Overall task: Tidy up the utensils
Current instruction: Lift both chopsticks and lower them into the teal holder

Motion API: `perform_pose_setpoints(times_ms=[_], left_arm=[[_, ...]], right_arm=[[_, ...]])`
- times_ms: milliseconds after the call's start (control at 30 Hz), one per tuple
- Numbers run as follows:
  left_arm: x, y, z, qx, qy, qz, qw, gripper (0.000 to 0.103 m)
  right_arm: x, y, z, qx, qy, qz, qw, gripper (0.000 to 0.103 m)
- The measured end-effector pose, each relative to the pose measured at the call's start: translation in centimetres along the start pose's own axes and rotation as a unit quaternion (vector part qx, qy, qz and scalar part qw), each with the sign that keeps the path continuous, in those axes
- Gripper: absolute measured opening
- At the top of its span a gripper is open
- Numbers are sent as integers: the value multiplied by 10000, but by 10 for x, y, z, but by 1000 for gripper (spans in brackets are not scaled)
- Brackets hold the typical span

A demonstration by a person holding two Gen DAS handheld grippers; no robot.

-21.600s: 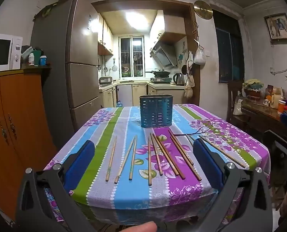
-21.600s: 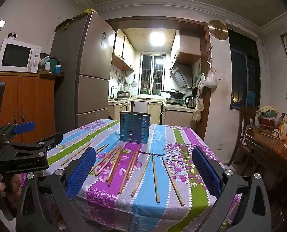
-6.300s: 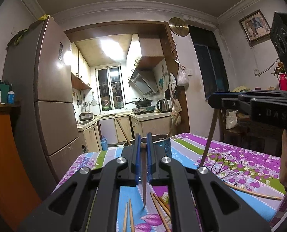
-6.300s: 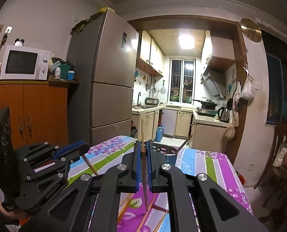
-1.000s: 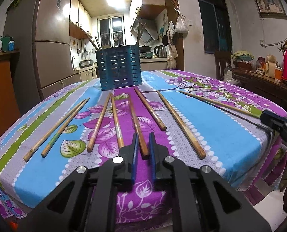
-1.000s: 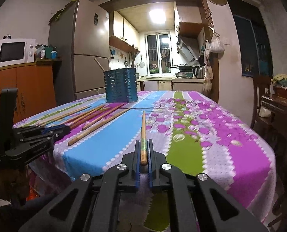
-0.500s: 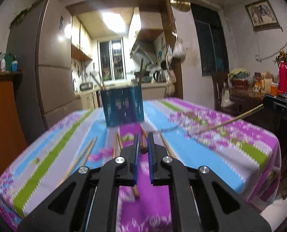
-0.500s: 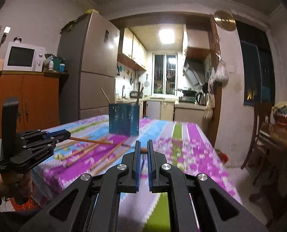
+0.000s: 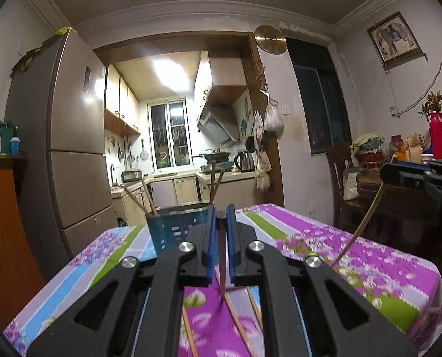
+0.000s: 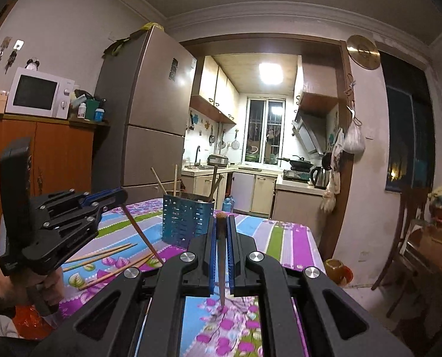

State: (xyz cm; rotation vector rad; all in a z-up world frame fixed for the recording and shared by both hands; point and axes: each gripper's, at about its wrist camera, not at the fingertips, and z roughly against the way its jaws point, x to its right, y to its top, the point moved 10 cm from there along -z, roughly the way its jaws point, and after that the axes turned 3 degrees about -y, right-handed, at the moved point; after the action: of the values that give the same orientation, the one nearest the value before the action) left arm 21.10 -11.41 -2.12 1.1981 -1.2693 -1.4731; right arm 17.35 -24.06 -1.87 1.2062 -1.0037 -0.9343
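So my right gripper (image 10: 221, 235) has its blue fingers (image 10: 211, 255) clamped on a dark chopstick (image 10: 221, 255), which hangs tip down over the flowery cloth on the bench (image 10: 283, 238). Off to my left, the left gripper (image 10: 113, 197) pinches another chopstick (image 10: 142, 235), slanting down toward the cloth. The blue perforated holder (image 10: 186, 220) sits just behind, a few sticks already poking out. Some loose chopsticks (image 10: 101, 257) lie flat near the left edge.

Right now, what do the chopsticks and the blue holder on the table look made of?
Chopsticks: apparently wood or bamboo, matte brown, darker towards one end. Blue holder: probably painted or coated metal, with rows of punched slots and a slight sheen; plastic can't be ruled out.
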Motion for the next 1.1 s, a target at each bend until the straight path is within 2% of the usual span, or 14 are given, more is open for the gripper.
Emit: perform_pose_setpoints(times_ms=[267,600,867,1100], left_arm=[[-6,13,-20,1,-76,-18,10000,5],[-38,49,-30,-63,-242,170,9995,5],[-83,115,-48,7,-183,254,9995,5],[-129,172,-72,187,-91,564,9982,4]], right_arm=[[4,12,-23,-98,76,-18,9999,8],[10,67,-54,-200,315,-145,9992,8],[11,148,-91,-126,587,-347,9976,8],[5,213,-138,-97,750,-540,9957,8]])
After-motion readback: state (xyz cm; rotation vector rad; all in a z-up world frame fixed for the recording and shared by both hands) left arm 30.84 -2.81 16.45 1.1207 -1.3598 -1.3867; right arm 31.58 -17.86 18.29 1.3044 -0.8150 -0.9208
